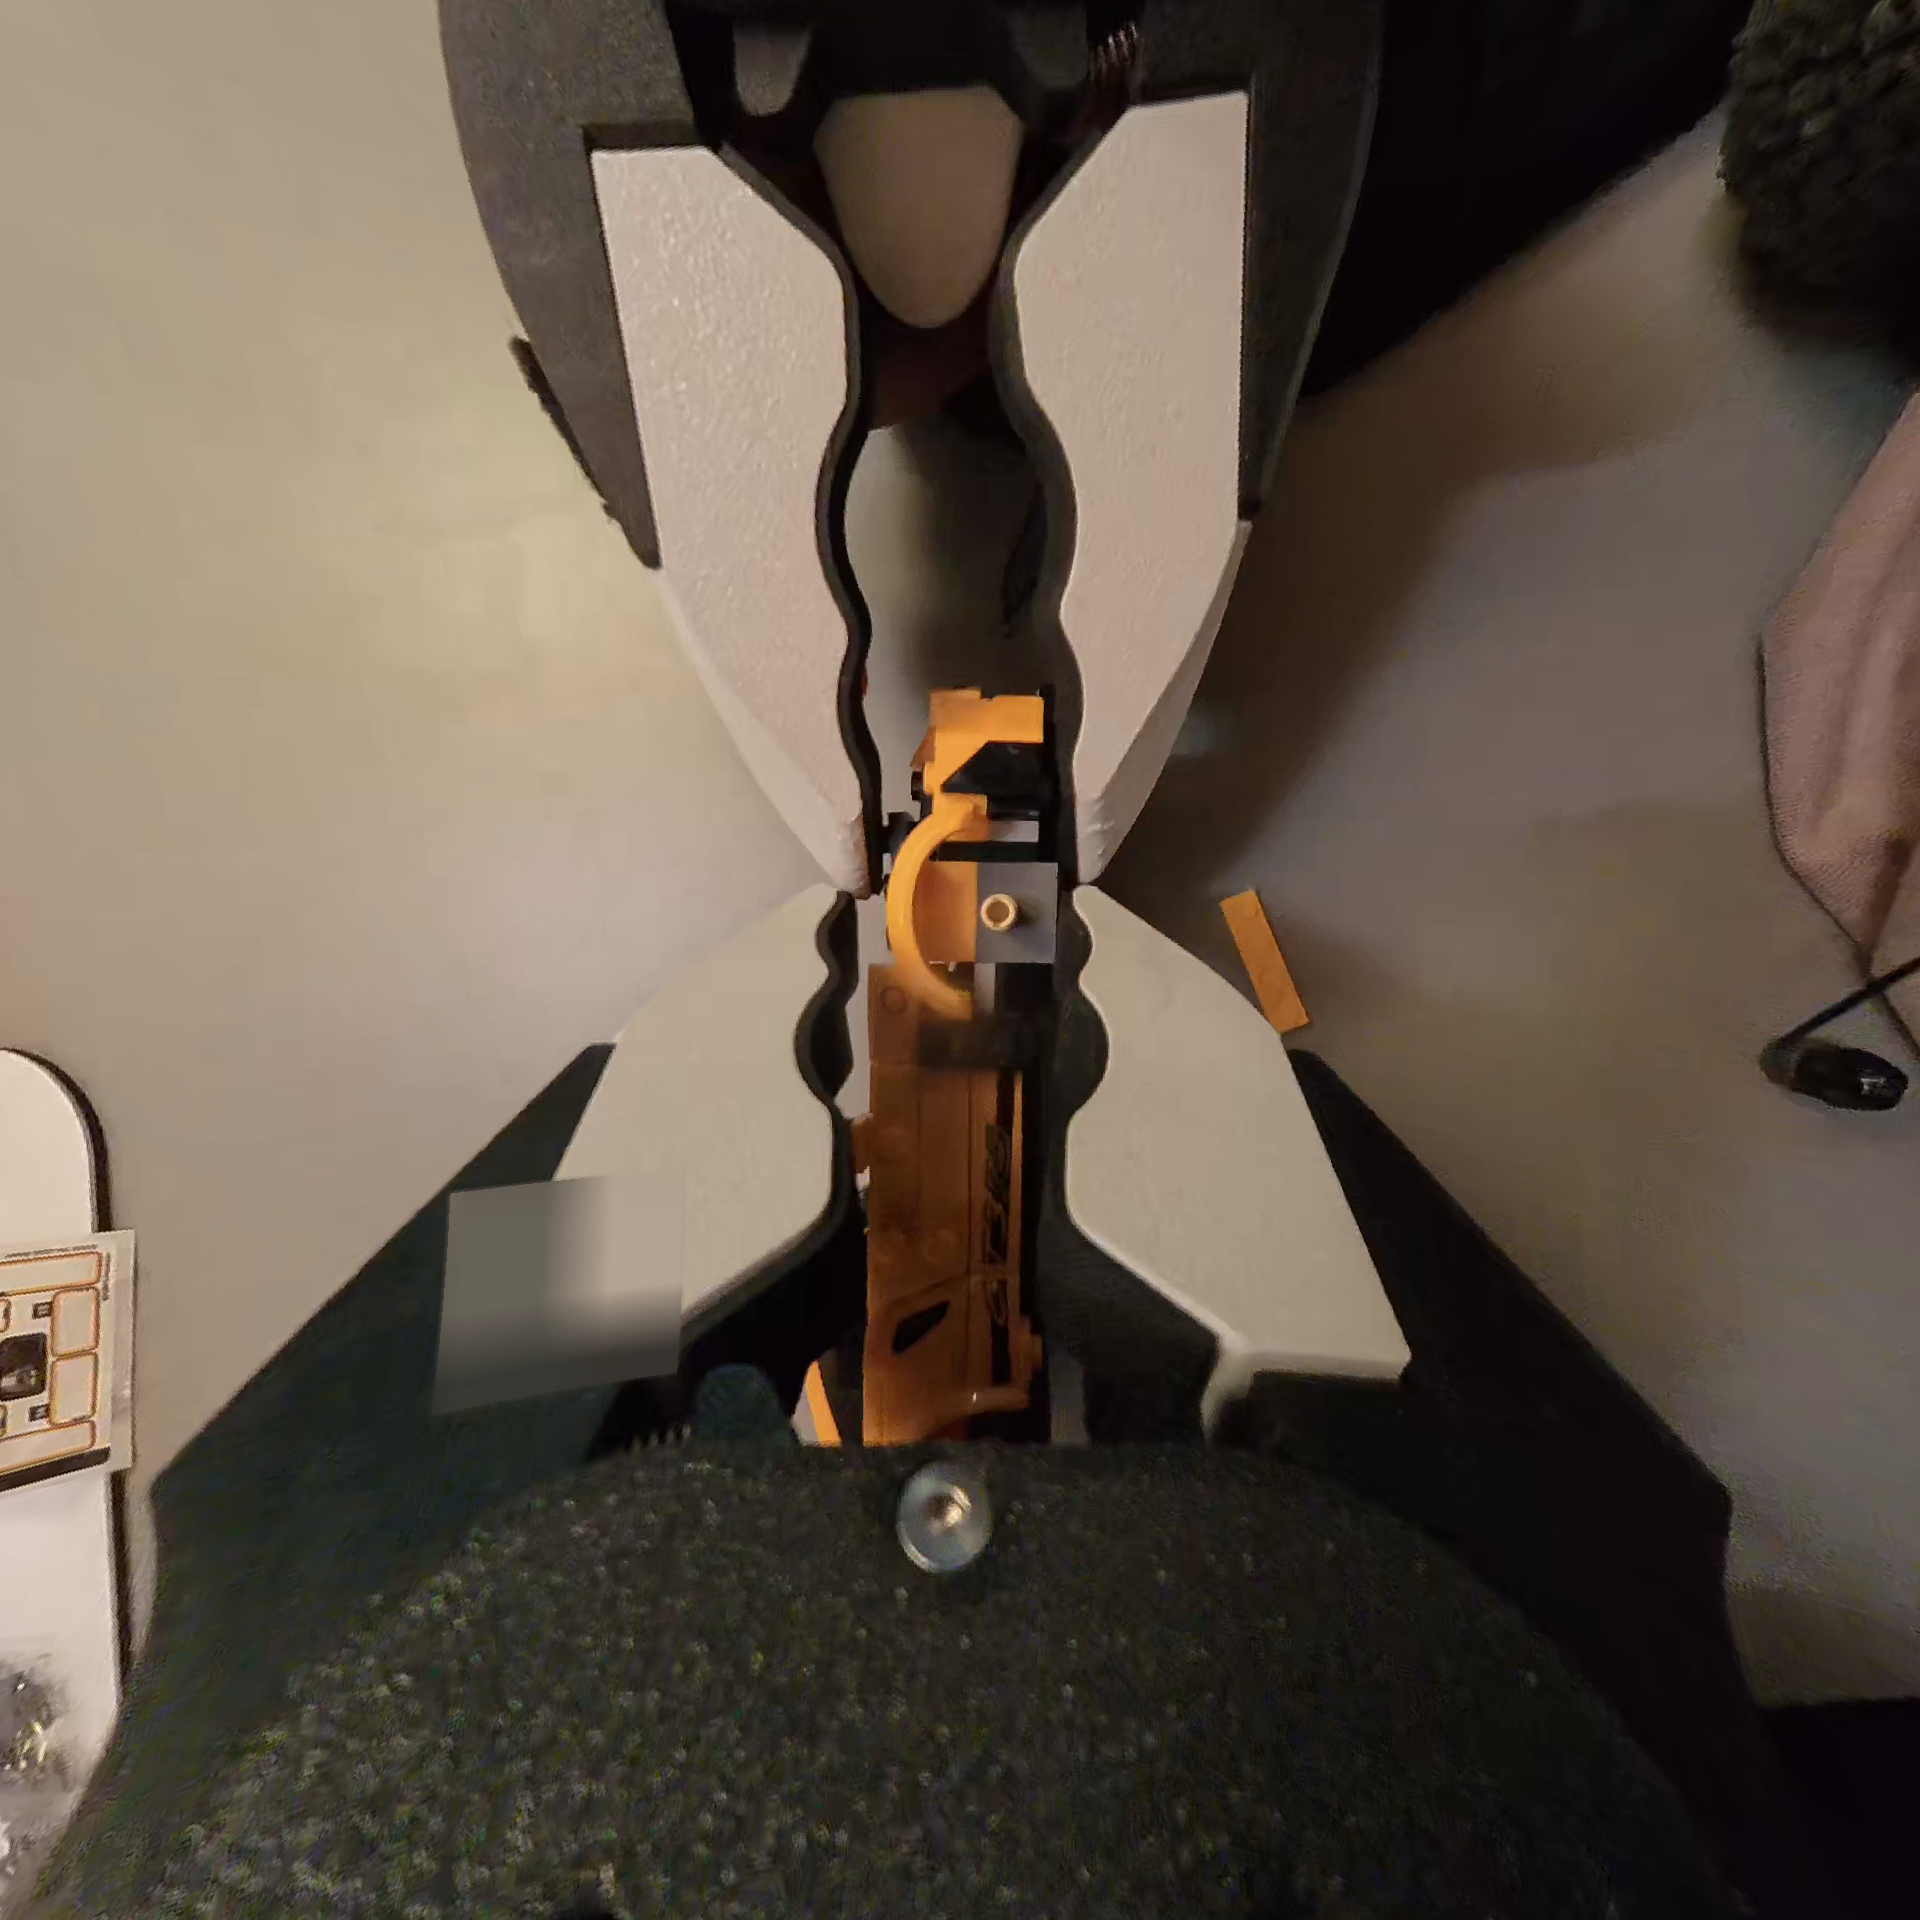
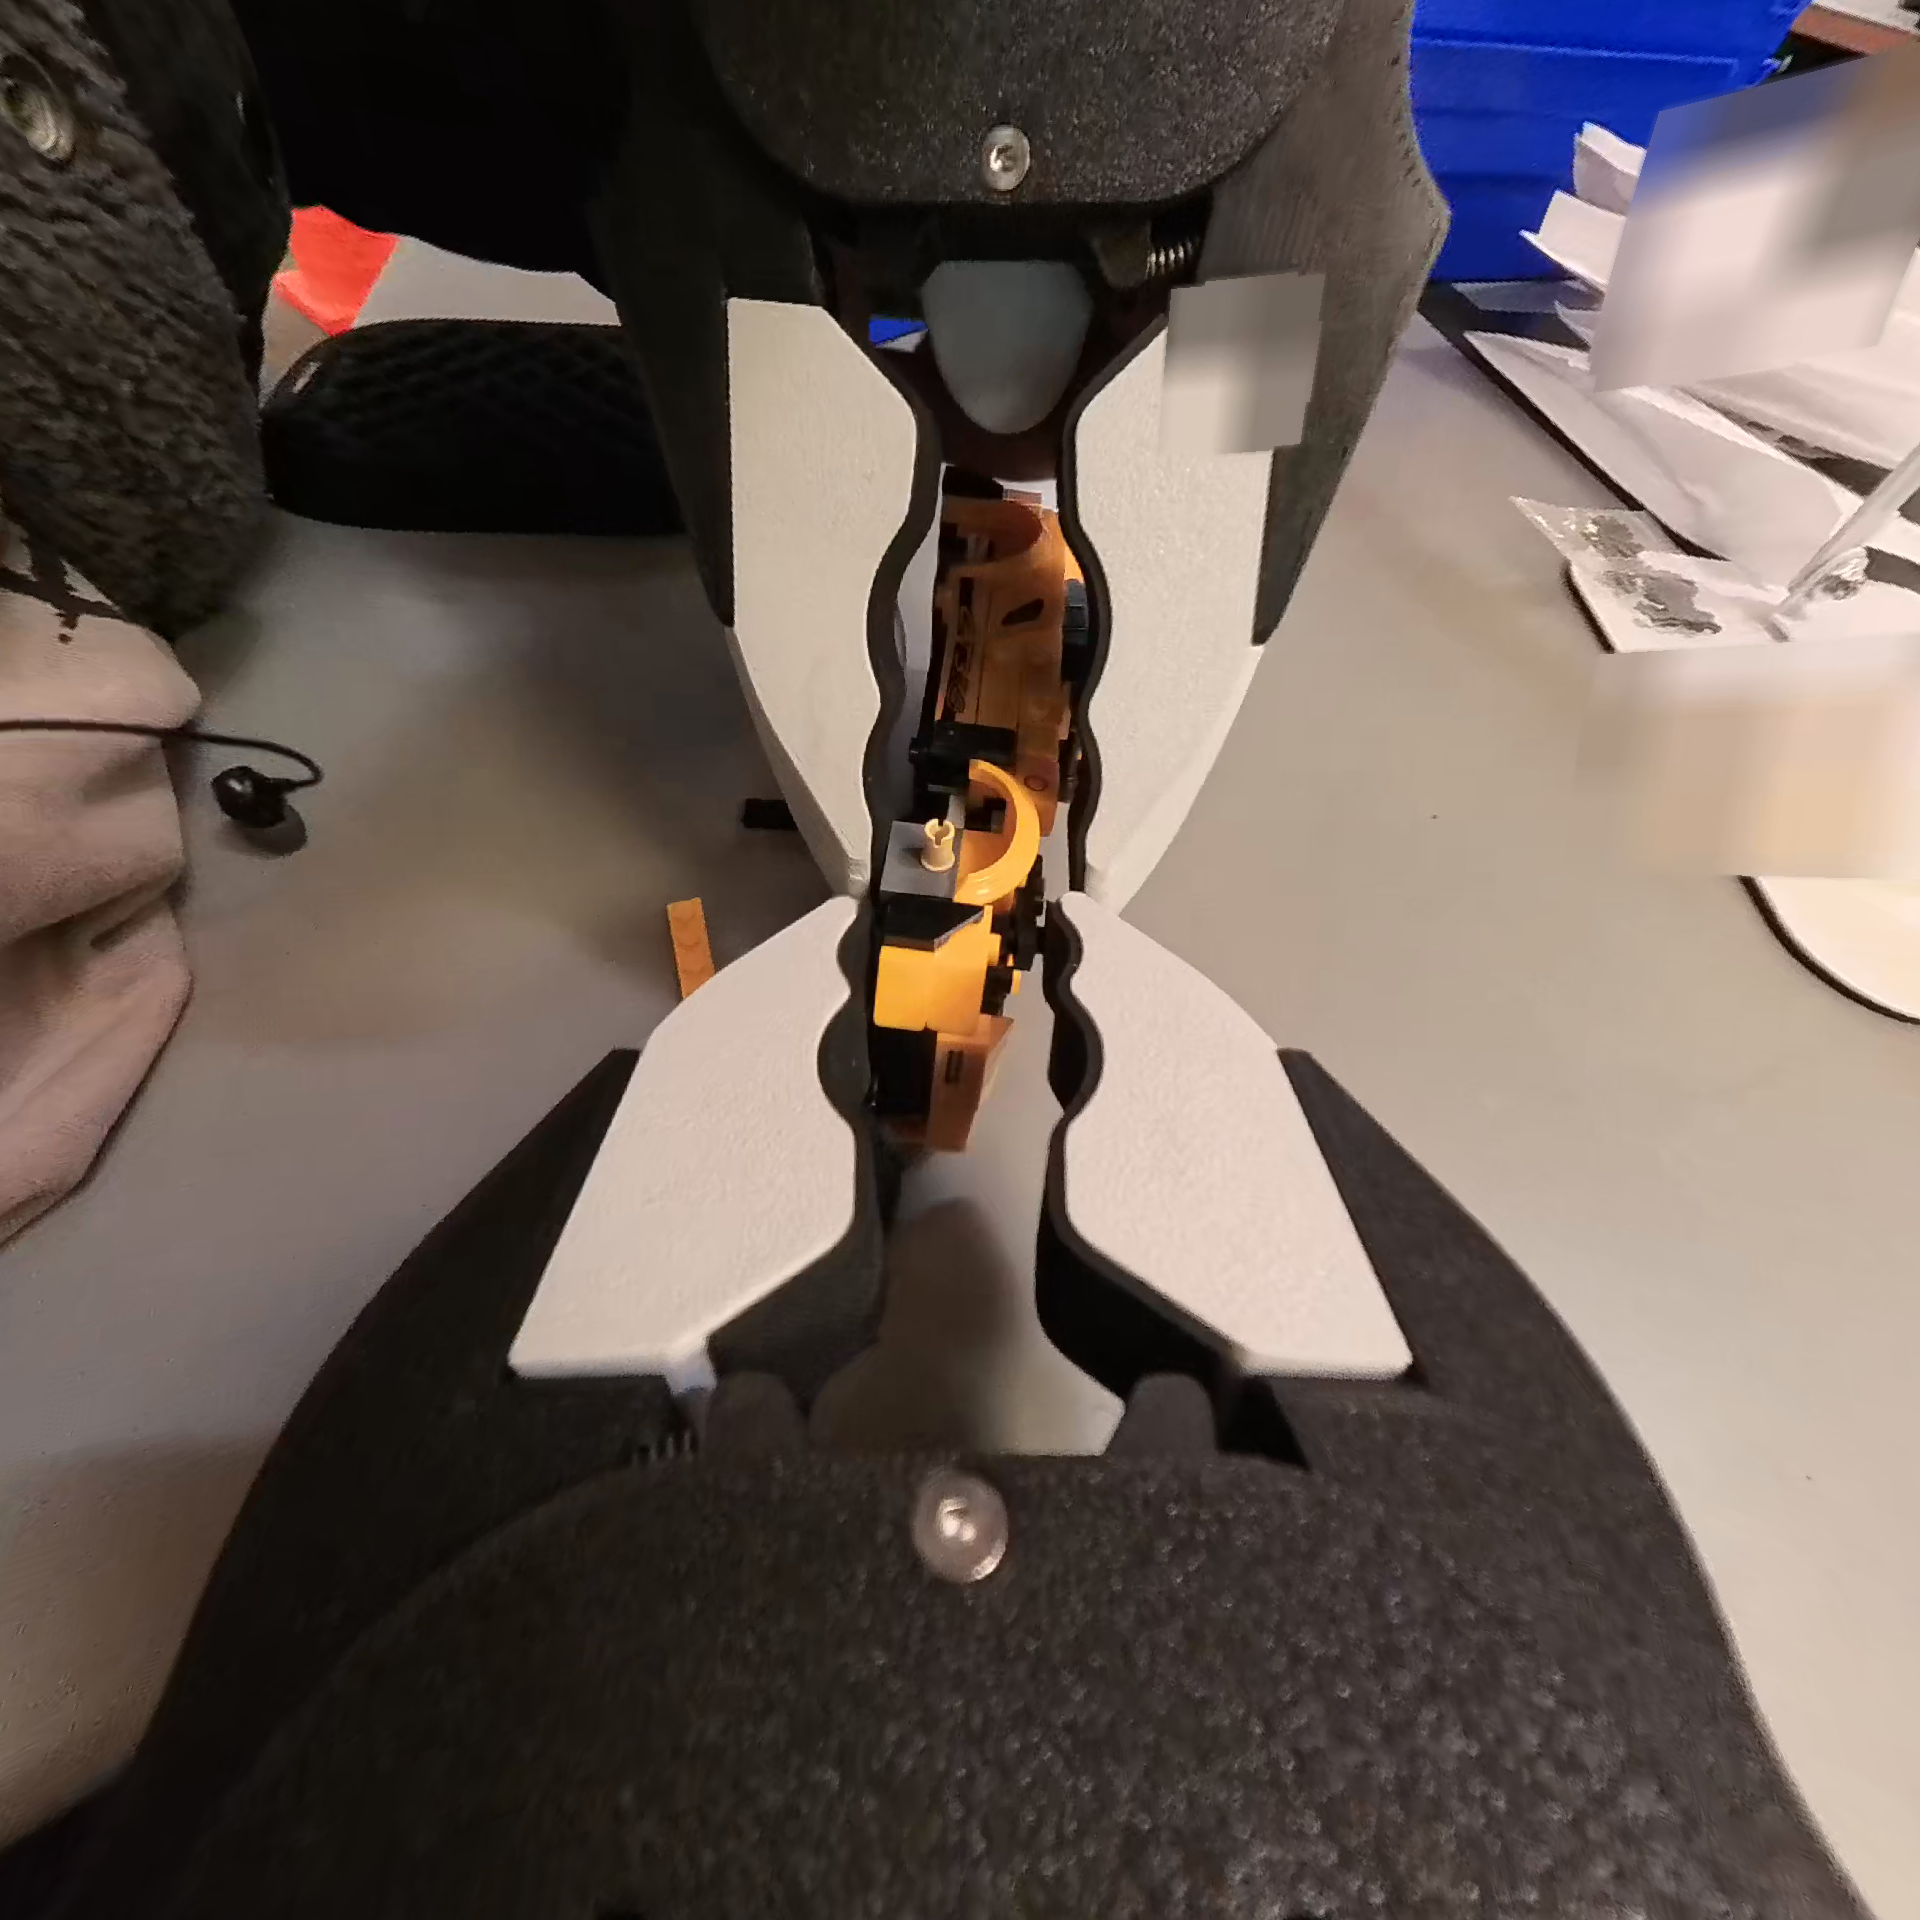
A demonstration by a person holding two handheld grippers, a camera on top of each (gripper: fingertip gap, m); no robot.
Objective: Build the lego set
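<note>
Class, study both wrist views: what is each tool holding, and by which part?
Both tools, left tool and right tool, are shut tip to tip on one orange-and-black lego car, each holding an opposite end by its sides.

Left wrist view dim and warm-tinted; table [image 1: 312,623] reads beige, corners fall to black; right wrist view brighter, cooler, table grey; soft overhead light, diffuse shadows under the gripper fingers [image 2: 727,1143], no hard glare bar a glint on the screw [image 2: 961,1527]; strong fisheye bending at the edges in both; near housing slightly soft, lego model [image 1: 956,1039] mildly motion-blurred mid-body; mosaic patches overlay parts.
</note>
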